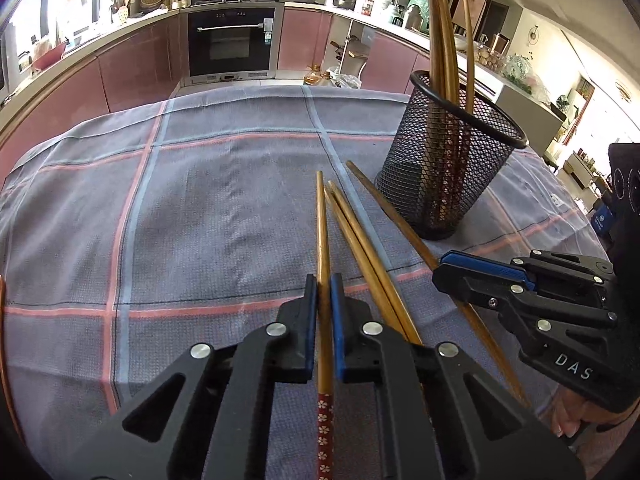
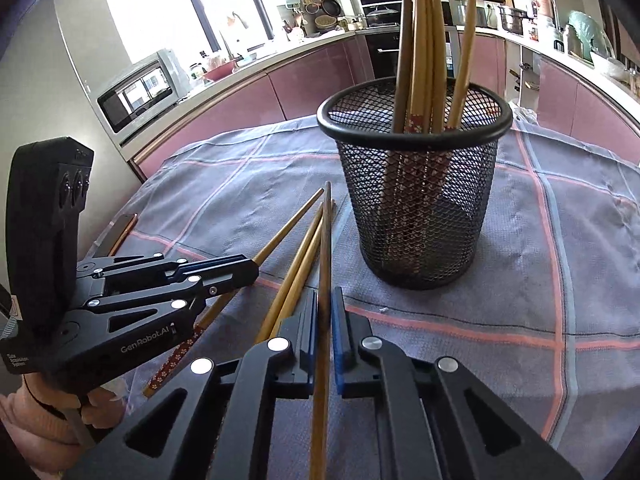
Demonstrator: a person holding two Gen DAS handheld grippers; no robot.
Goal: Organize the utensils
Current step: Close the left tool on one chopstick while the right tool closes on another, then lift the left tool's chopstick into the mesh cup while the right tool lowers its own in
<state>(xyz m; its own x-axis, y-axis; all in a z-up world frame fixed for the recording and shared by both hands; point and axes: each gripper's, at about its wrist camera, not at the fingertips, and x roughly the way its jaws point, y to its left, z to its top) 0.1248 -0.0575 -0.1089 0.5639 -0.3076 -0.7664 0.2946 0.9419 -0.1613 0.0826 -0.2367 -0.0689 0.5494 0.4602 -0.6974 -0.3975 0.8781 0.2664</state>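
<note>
Chopsticks (image 2: pixel 298 264) on tablecloth (image 2: pixel 540 280), left of mesh holder (image 2: pixel 416 208); more chopsticks (image 2: pixel 420 48) upright inside holder

cloth: plaid tablecloth (image 1: pixel 200 208) | oven (image 1: pixel 231 42) | microwave (image 2: pixel 136 92) | phone (image 2: pixel 120 232)

Right claw (image 2: pixel 325 308) tight on one chopstick (image 2: pixel 325 240), mesh holder (image 2: pixel 416 216) just beyond.

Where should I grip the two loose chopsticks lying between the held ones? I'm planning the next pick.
Take the pair of loose chopsticks mid-shaft, from above, jaws straddling both. They lie flat, side by side on the cloth, nearly touching, so one pinch across their width could catch both.
</note>
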